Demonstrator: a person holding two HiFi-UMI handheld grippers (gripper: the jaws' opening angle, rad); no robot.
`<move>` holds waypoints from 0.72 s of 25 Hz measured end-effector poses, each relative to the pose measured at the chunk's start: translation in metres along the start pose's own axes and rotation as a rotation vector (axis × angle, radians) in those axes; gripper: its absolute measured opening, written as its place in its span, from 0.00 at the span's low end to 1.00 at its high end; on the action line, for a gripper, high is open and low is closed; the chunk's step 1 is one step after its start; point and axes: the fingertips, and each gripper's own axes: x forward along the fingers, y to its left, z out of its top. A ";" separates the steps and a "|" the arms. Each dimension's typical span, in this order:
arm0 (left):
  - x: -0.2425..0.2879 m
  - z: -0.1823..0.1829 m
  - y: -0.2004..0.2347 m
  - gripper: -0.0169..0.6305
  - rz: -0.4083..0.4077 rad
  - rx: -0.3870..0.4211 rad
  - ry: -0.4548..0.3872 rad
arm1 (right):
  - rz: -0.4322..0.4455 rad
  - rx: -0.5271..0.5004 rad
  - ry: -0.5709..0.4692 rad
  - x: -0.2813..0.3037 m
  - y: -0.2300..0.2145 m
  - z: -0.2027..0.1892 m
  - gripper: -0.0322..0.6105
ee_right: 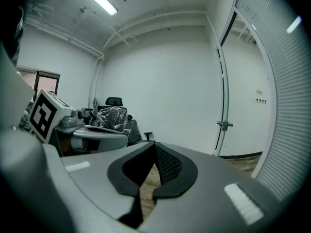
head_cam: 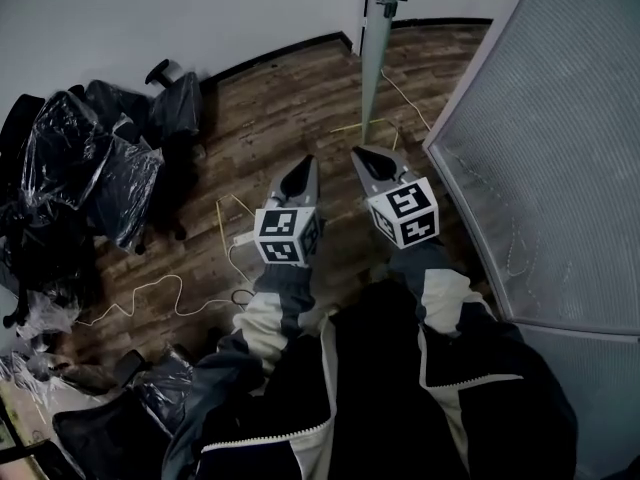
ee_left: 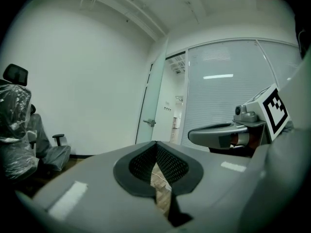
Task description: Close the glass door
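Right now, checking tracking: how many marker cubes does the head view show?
2. One rides the left gripper, mid-frame; one rides the right gripper beside it. None appears hidden.

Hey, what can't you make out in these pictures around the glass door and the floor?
Glass door top: cut off by the head view's upper edge.
Wall switches: too small to read, right gripper view.
Floor near the person: covered by the jacket, head view.
Chairs: outlines blurred by plastic wrap, head view.
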 end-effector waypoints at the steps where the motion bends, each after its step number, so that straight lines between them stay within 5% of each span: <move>1: 0.007 -0.001 0.005 0.02 0.005 0.003 0.002 | 0.004 0.003 -0.001 0.008 -0.005 -0.002 0.06; 8: 0.072 -0.007 0.049 0.02 0.073 0.025 0.026 | 0.084 0.037 -0.019 0.088 -0.055 -0.008 0.06; 18: 0.209 0.022 0.107 0.02 0.174 0.045 0.065 | 0.145 0.016 -0.072 0.197 -0.187 0.031 0.06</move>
